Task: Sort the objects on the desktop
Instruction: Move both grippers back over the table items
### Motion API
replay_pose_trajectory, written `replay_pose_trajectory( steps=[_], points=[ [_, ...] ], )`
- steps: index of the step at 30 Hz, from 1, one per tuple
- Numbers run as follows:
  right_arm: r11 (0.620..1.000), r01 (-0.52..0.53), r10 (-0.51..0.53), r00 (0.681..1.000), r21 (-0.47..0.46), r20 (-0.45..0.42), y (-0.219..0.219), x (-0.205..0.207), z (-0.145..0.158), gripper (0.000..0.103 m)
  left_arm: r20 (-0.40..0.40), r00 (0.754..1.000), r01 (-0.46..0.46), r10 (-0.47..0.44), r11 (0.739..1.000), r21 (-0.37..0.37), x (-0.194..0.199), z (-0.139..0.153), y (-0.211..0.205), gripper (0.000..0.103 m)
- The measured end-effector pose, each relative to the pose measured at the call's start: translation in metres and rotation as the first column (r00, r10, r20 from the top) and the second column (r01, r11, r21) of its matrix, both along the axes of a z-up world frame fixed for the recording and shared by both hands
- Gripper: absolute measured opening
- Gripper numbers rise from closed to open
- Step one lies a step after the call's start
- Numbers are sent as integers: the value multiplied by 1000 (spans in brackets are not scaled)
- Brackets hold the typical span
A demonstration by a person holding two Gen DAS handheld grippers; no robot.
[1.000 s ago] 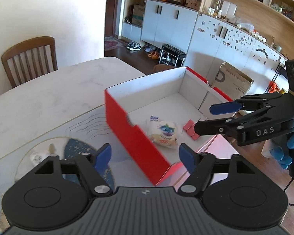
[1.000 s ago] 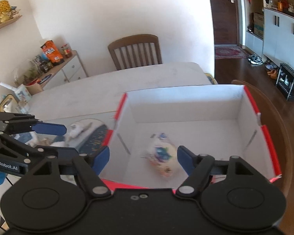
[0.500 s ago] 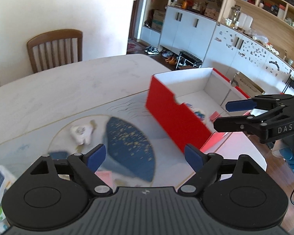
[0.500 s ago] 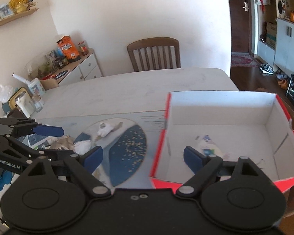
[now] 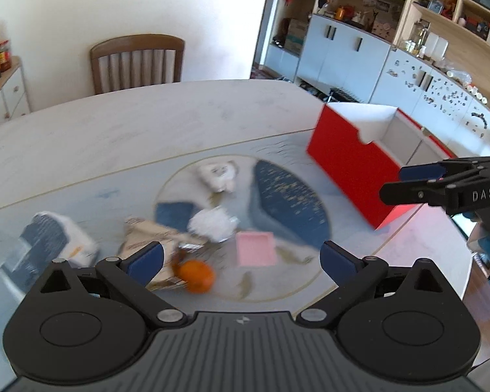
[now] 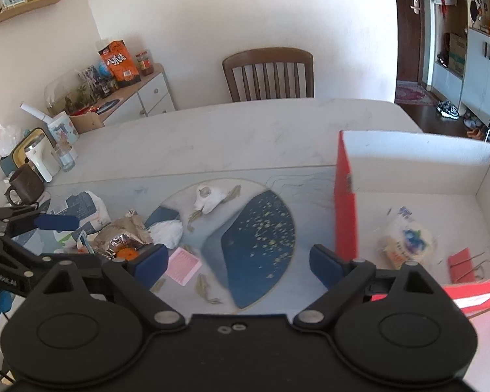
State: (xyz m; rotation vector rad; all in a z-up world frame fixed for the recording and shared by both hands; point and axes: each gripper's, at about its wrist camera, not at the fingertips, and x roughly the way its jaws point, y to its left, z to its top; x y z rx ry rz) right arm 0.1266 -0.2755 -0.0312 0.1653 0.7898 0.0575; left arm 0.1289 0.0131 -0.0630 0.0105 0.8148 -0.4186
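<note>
The left gripper (image 5: 241,256) hangs over the near edge of the table mat (image 5: 290,196), its jaws spread wide with nothing between them; they have just been opening. Just ahead of it, at about 11 o'clock from its middle, lies an orange fruit (image 5: 196,276), blurred, touching a crumpled brown paper wrapper (image 5: 153,238). At 12 o'clock lies a flat pink pad (image 5: 255,249), and just beyond it a wad of white tissue (image 5: 212,225). At 10 o'clock lies a white and blue plastic packet (image 5: 49,245).

The right gripper (image 6: 238,259) is likewise released, its jaws wide apart and empty, and they too have just been opening. Its left pad sits in front of the orange fruit and a foil wrapper (image 6: 121,240).

Farther out, near the middle of the mat's round design, rests a small white figure (image 6: 205,197), too blurred to name more closely. At 2 o'clock stands the open red box (image 6: 344,215) with white inner walls. On its floor lie a wrapped snack in clear plastic (image 6: 405,238) and, nearer, a small red folder-like piece (image 6: 464,263), the two apart.

At the table's far left edge stand a dark mug (image 6: 26,184) and a drinking glass (image 6: 63,158). Beyond the far side of the table (image 6: 245,130) stands a wooden chair (image 6: 268,73).
</note>
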Motion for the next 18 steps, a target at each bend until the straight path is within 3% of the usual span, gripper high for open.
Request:
replay_pose_trajectory(
  steps=[7, 18],
  points=[
    [1000, -2, 2, 999, -28, -32, 35, 16, -20, 93, -13, 999, -30, 31, 999, 41, -8, -18, 44, 102],
    [997, 0, -6, 997, -75, -75, 75, 39, -50, 93, -35, 999, 12, -6, 986, 167, -22, -58, 89, 102]
  ],
)
